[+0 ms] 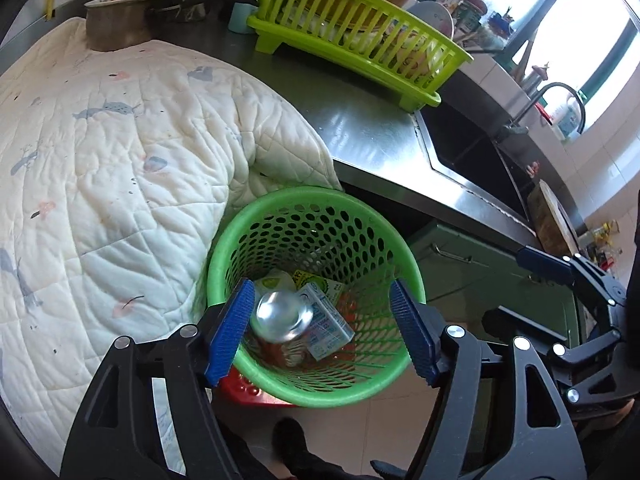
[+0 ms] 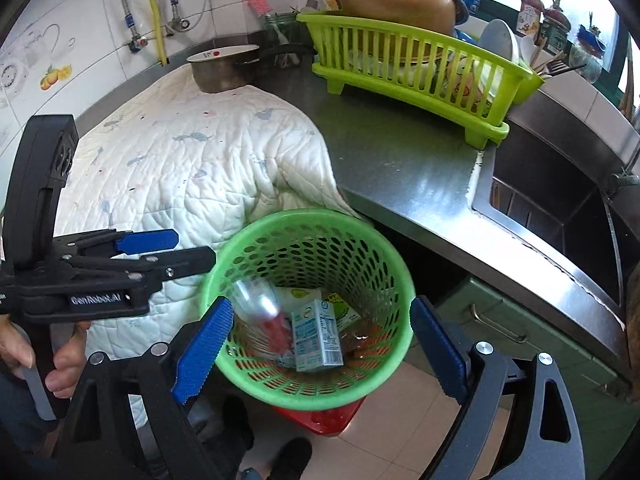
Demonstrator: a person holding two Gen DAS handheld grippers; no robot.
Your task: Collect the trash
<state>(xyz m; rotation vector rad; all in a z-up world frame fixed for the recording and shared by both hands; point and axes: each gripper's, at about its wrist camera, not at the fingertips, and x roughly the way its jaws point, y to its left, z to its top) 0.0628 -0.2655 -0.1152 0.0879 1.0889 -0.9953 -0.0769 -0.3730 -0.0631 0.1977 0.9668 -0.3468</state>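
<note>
A green perforated basket point(image 1: 360, 384) stands on a red stool below the counter edge; it also shows in the right wrist view point(image 2: 248, 236). Inside lie a drink can point(image 1: 280, 316), blurred in the right wrist view point(image 2: 260, 308), a pale blue carton point(image 1: 330, 324) point(image 2: 316, 336) and green-yellow wrappers point(image 1: 316, 282). My left gripper point(image 1: 322, 330) is open and empty right above the basket mouth; it also shows from the side in the right wrist view point(image 2: 176, 248). My right gripper point(image 2: 320, 350) is open and empty over the basket too.
A white quilted cloth point(image 1: 100, 168) covers the left counter and droops by the basket. A lime dish rack point(image 1: 352, 40) with dishes, a metal pot point(image 1: 116, 20), the steel sink point(image 1: 476, 156) and green cabinet doors point(image 2: 520, 340) lie around.
</note>
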